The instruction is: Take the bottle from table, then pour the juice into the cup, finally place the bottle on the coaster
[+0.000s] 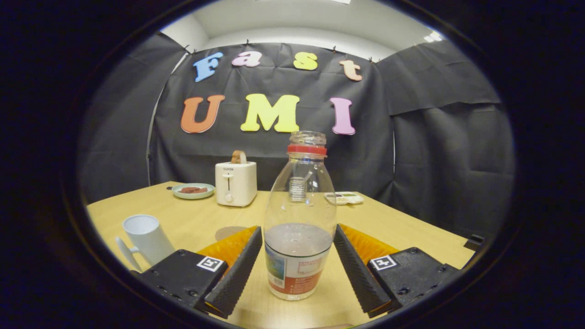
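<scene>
Fingers (298,237) spread wide around the upright bottle (299,219), apparently not touching it; cup (147,237) well left.

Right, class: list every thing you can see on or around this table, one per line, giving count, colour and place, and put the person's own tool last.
bottle: one, clear with a red neck ring and a label low down, no cap, some liquid in the bottom; stands upright on the table between the tool's fingers.
cup: one, white with a handle; on the table left of the bottle.
coaster: one, brownish and round; on the table behind the left finger, partly hidden.
toaster: one, cream-white, a slice of bread sticking up; far side, beyond the cup.
plate: one, pale green, something brown on it; left of the toaster.
small flat item: one, whitish; beyond the bottle, too small to tell.
table: one, light wood.
tool: one; fingers open either side of the bottle, no clear contact.
</scene>
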